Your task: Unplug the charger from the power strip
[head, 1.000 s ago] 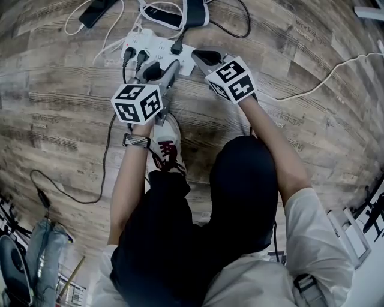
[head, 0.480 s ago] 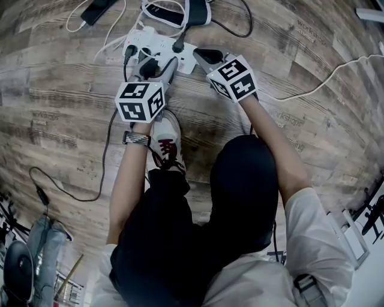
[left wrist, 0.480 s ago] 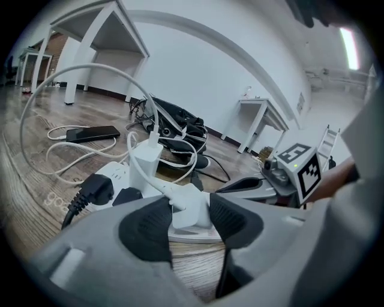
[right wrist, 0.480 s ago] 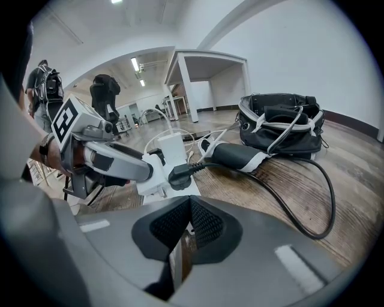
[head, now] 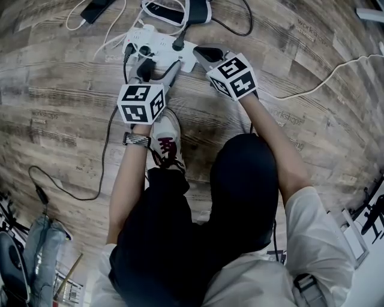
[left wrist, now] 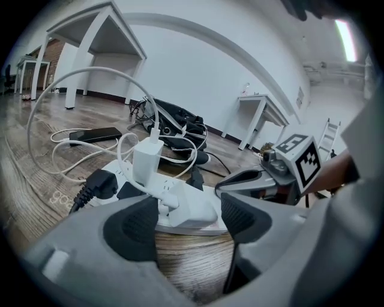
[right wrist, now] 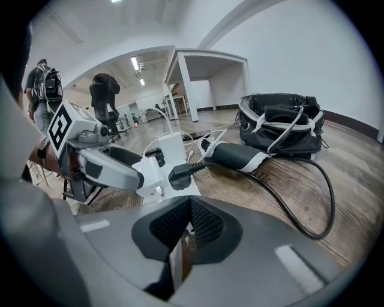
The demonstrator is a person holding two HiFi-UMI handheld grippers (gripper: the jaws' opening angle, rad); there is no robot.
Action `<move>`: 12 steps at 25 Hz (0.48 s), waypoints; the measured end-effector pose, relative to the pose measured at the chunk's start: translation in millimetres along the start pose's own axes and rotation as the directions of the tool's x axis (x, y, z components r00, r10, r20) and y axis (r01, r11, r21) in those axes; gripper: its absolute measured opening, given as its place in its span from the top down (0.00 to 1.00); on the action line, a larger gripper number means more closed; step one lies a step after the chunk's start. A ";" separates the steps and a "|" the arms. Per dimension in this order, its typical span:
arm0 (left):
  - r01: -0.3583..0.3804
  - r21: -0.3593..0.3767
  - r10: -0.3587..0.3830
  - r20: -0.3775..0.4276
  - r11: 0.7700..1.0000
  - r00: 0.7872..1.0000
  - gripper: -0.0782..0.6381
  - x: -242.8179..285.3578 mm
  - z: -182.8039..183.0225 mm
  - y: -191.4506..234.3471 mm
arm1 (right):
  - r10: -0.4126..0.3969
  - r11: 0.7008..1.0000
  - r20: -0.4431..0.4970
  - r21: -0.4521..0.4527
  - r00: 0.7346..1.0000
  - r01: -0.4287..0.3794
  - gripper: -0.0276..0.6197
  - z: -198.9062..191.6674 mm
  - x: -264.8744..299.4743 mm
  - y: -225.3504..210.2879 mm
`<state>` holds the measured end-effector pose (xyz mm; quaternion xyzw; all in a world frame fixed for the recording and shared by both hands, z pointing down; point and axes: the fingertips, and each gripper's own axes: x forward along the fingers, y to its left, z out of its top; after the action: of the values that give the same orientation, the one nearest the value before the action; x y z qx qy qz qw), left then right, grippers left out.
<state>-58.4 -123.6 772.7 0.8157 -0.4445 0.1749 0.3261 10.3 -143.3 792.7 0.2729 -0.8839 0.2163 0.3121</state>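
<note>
A white power strip (head: 157, 43) lies on a wood-plank floor (head: 72, 78) in a white-walled room. The left tongs (left wrist: 187, 225), which have just been widening, straddle the charger (left wrist: 186, 207) without pressing it. The right tongs (right wrist: 185, 225) clench the strip's end.

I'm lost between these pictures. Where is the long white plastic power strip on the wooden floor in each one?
Head view: the long white plastic power strip lies near the top, left of centre.
Left gripper view: it sits just below the middle.
Right gripper view: it is left of centre, at mid-height.
Shared landmark: the black fabric bag with white trim lies beyond the strip in all three.
</note>
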 end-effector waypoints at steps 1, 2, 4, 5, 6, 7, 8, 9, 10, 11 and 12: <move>-0.001 0.002 0.001 -0.003 1.000 1.000 0.43 -0.6 -1.9 -0.7 | -0.001 1.000 0.000 0.002 1.000 0.001 0.95 -0.1 -0.1 -0.1; -0.002 0.000 0.002 -0.005 1.000 1.000 0.43 -1.3 -3.4 -0.8 | -0.001 1.000 0.000 0.003 1.000 0.001 0.95 -0.1 -0.1 -0.1; -0.004 -0.002 0.004 -0.013 1.000 1.000 0.43 -2.7 -5.7 -0.7 | -0.002 1.000 -0.001 0.005 1.000 0.002 0.95 -0.1 0.1 -0.1; -0.006 0.004 0.006 -0.021 1.000 1.000 0.42 -3.0 -7.5 -1.0 | -0.001 1.000 -0.001 0.005 1.000 0.001 0.95 -0.1 0.1 -0.1; -0.008 0.014 0.008 -0.032 1.000 0.999 0.40 -2.8 -10.1 -1.9 | -0.001 1.000 -0.001 0.005 1.000 0.001 0.95 -0.2 0.1 -0.2; -0.008 0.025 0.009 -0.043 1.000 0.999 0.39 -2.4 -13.3 -3.1 | -0.002 1.000 -0.001 0.005 1.000 0.002 0.95 -0.5 0.1 -0.3; -0.008 0.032 0.009 -0.050 0.999 0.999 0.38 -2.0 -16.3 -4.1 | -0.003 1.000 -0.001 0.007 1.000 0.003 0.95 -0.8 0.1 -0.4; -0.007 0.032 0.009 -0.054 0.999 0.999 0.38 -2.2 -19.0 -4.8 | -0.004 1.000 0.001 0.009 1.000 0.004 0.95 -0.9 0.2 -0.3; -0.007 0.027 0.009 -0.056 1.000 0.998 0.38 -3.1 -21.3 -4.9 | -0.004 1.000 0.002 0.010 1.000 0.004 0.95 -0.6 0.3 0.0; -0.008 0.021 0.009 -0.058 1.000 0.998 0.38 -4.3 -23.5 -4.8 | -0.004 1.000 0.002 0.008 1.000 0.004 0.95 -0.3 0.5 0.4; -0.010 0.017 0.011 -0.061 1.000 0.998 0.38 -5.6 -25.7 -4.8 | -0.003 1.000 0.001 0.006 1.000 0.003 0.95 -0.1 0.6 0.7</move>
<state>-57.3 -100.6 786.4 0.8102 -0.4373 0.2052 0.3321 9.6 -143.0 793.0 0.2755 -0.8830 0.2184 0.3111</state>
